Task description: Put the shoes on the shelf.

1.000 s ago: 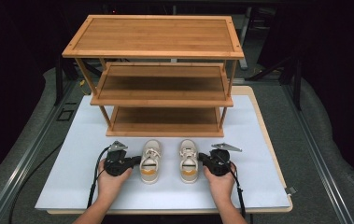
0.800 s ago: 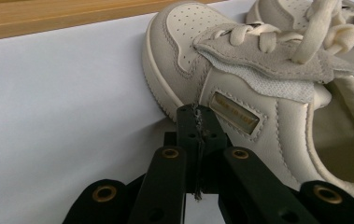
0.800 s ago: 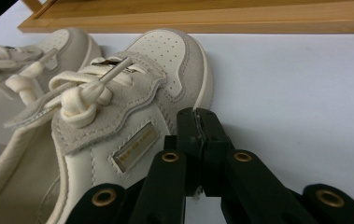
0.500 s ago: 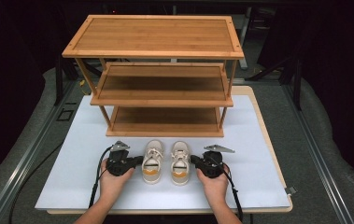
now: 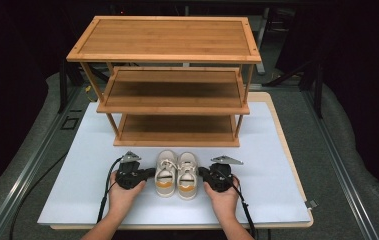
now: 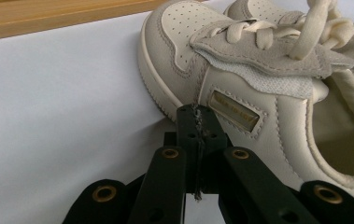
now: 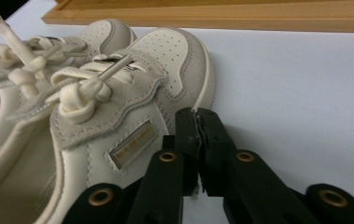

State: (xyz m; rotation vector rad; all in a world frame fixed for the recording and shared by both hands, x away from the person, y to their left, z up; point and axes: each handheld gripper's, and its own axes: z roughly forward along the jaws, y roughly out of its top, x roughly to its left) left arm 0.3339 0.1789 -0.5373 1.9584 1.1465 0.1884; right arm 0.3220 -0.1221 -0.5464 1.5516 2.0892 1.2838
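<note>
Two small cream sneakers stand side by side on the white mat, toes toward the rack: the left shoe (image 5: 166,173) (image 6: 240,88) and the right shoe (image 5: 187,175) (image 7: 132,107). My left gripper (image 5: 149,173) (image 6: 197,114) is shut, with nothing between its jaws, and its tip presses against the left shoe's outer side. My right gripper (image 5: 203,174) (image 7: 197,116) is likewise shut on nothing, its tip against the right shoe's outer side. A hand holds each gripper from the near edge.
A three-tier wooden shoe rack (image 5: 172,85) stands behind the shoes, its bottom shelf (image 5: 177,131) bare and just beyond their toes. The white mat (image 5: 77,165) lies on a wooden board. Cables trail from both grippers toward the front edge.
Both grippers have moved inward and pushed the two shoes together. A second ago the shoes stood apart; now their inner sides touch.
</note>
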